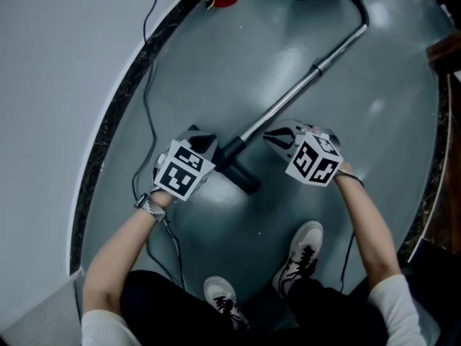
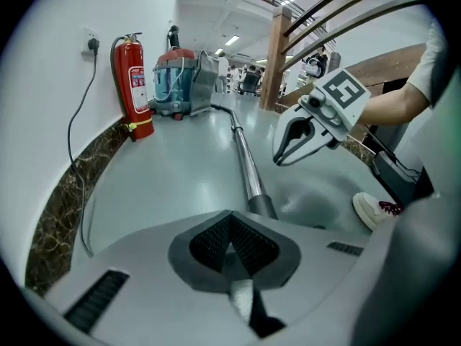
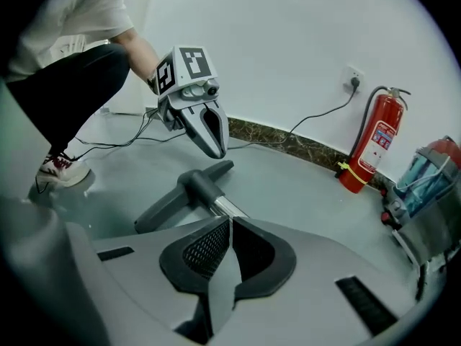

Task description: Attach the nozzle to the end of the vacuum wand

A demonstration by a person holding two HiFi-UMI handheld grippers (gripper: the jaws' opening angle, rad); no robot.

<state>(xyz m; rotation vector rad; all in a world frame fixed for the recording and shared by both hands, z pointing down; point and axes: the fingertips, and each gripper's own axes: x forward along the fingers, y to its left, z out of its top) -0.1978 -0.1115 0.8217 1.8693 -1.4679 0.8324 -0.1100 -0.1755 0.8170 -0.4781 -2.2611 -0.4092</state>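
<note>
Jaws sit closed and empty on the left gripper (image 1: 207, 141) and right gripper (image 1: 272, 137), flanking the dark grey T-shaped plastic nozzle (image 1: 238, 169). It sits on the shiny metal vacuum wand (image 1: 302, 82) end, resting on the grey floor (image 1: 216, 71), seemingly needing no grip.

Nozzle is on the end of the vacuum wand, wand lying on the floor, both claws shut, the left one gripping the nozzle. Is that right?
One thing is off: the left claw is shut on nothing. The right gripper view shows its closed tips hanging just above the nozzle, not on it. The rest stands: the nozzle is on the end of the vacuum wand, which lies on the floor, and the right claw is shut too.
</note>
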